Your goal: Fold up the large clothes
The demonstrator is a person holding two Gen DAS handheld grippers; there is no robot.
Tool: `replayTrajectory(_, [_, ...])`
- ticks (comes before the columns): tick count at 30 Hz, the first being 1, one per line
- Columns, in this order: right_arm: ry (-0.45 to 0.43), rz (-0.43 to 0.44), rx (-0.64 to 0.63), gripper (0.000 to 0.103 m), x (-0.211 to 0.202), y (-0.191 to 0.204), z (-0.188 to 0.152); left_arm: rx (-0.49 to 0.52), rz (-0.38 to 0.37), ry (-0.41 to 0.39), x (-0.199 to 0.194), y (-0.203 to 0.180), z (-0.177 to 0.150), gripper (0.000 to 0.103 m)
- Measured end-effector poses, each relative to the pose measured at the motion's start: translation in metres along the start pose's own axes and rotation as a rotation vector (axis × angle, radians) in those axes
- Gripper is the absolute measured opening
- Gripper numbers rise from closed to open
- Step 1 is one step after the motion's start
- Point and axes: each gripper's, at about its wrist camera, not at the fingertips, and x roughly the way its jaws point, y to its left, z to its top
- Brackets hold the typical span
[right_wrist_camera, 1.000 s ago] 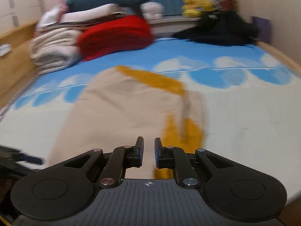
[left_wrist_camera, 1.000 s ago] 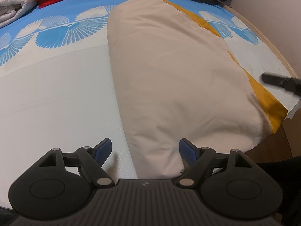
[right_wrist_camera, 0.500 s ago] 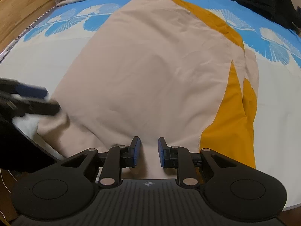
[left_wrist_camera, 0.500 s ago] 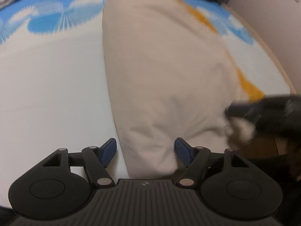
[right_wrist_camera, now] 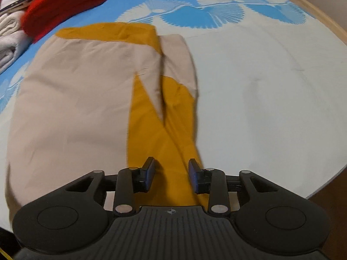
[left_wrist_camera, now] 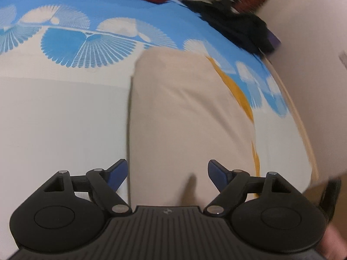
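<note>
A beige garment (left_wrist_camera: 184, 112) with mustard-yellow panels lies spread flat on the bed; in the right wrist view (right_wrist_camera: 71, 99) its yellow panel (right_wrist_camera: 160, 130) runs toward me. My left gripper (left_wrist_camera: 167, 173) is open wide and empty, just above the garment's near left edge. My right gripper (right_wrist_camera: 171, 173) is partly open and empty, its fingers on either side of the yellow panel's near end, just above it.
The bed sheet (left_wrist_camera: 60, 117) is white with a blue fan pattern. A red folded item (right_wrist_camera: 65, 2) and white folded textiles (right_wrist_camera: 8, 36) lie at the far left. A black garment (left_wrist_camera: 234, 26) lies at the far right. The bed's wooden edge (right_wrist_camera: 321, 19) curves along the right.
My right gripper has opened wider and shifted right, over the yellow panel. My left gripper has pulled back and tilted up, so more of the bed shows. The garment's near corner now lies flat.
</note>
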Motion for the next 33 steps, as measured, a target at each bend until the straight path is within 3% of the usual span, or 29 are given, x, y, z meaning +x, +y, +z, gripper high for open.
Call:
replayTrajectory(5, [0.025, 0.007, 0.024, 0.041, 0.009, -0.002, 0.005, -0.149, -0.132, 0.104, 0.059, 0.038, 0.035, 0.089])
replayTrajectory(7, [0.037, 0.006, 0.02, 0.043, 0.012, -0.003, 0.006, -0.192, -0.149, 0.136, 0.083, 0.046, 0.039, 0.094])
replayTrajectory(9, [0.047, 0.008, 0.025, 0.044, 0.014, -0.004, 0.005, -0.207, -0.16, 0.138, 0.1, 0.048, 0.045, 0.101])
replayTrajectory(15, [0.068, 0.015, 0.052, 0.044, 0.015, -0.001, 0.005, -0.25, -0.208, 0.119, 0.14, 0.041, 0.052, 0.101])
replayTrajectory(17, [0.073, 0.015, 0.058, 0.044, 0.016, 0.002, 0.006, -0.214, -0.188, 0.083, 0.14, 0.031, 0.054, 0.091])
replayTrajectory(21, [0.055, 0.016, 0.04, 0.034, 0.016, 0.012, 0.006, -0.127, -0.16, 0.011, 0.126, 0.013, 0.064, 0.042])
replayTrajectory(23, [0.036, 0.034, 0.024, 0.014, 0.015, 0.019, 0.007, -0.1, -0.179, -0.026, 0.113, 0.005, 0.069, 0.035])
replayTrajectory(24, [0.029, 0.048, 0.018, 0.01, 0.014, 0.023, 0.007, -0.076, -0.178, -0.047, 0.105, 0.001, 0.072, 0.034])
replayTrajectory(27, [-0.002, 0.072, 0.004, 0.007, 0.013, 0.041, 0.011, -0.017, -0.15, -0.113, 0.08, -0.002, 0.08, 0.034])
replayTrajectory(33, [-0.056, 0.13, -0.04, 0.005, 0.019, 0.091, 0.02, -0.025, -0.04, -0.223, 0.029, 0.045, 0.11, 0.039])
